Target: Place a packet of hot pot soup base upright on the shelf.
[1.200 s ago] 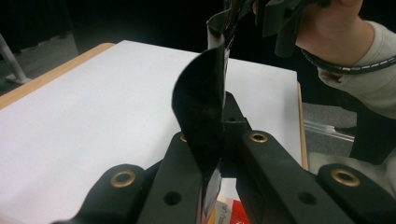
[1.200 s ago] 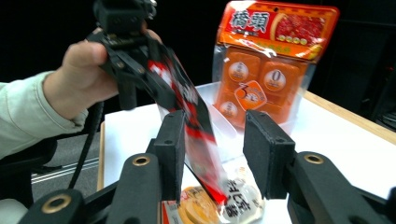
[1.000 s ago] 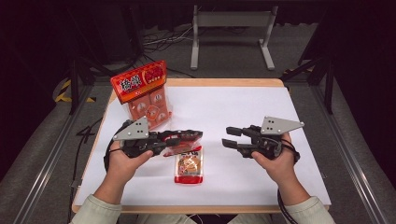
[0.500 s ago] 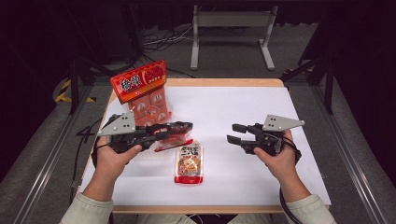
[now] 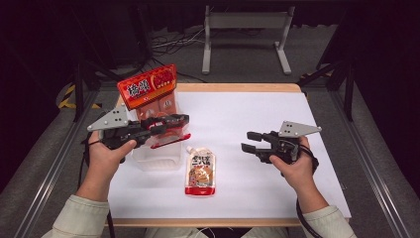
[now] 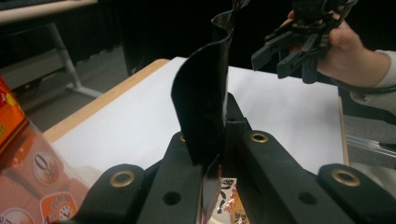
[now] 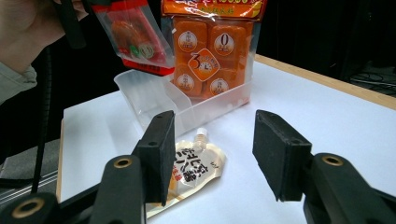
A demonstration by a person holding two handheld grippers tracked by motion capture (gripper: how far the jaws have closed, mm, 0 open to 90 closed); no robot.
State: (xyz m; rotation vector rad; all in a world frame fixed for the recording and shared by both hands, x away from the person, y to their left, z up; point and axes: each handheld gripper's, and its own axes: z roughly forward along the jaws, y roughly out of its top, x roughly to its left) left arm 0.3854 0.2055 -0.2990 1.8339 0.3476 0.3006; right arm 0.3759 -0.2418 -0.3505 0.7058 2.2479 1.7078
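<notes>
Left gripper (image 5: 171, 124) hangs above the clear plastic bin (image 5: 158, 157) on the left side of the white table (image 5: 247, 119), its jaws pressed together on a small red packet (image 5: 171, 139) that dangles over the bin's near compartment, clear of the bin's floor as far as the high view tells. In the left gripper view the packet (image 6: 205, 102) shows as a dark, curled sheet rising from between the closed jaws, pinched at its lower edge. From the right gripper view the packet (image 7: 133, 35) has a see-through front with orange and green contents and a red band along its lower edge. A large orange bag (image 5: 151, 91) with a red header stands upright in the far compartment of the bin, leaning back a little; the right gripper view shows orange blocks (image 7: 205, 51) inside it behind printed round labels. A spouted pouch (image 5: 200, 171) lies flat on the table just beside the bin's near right corner, its cap pointing toward the bin. Right gripper (image 5: 251, 141) is held above the table's right half, well apart from the bin and pouch, with its jaws spread wide and nothing between them; its pads (image 7: 159, 154) frame the pouch (image 7: 187, 175) in its own view.
</notes>
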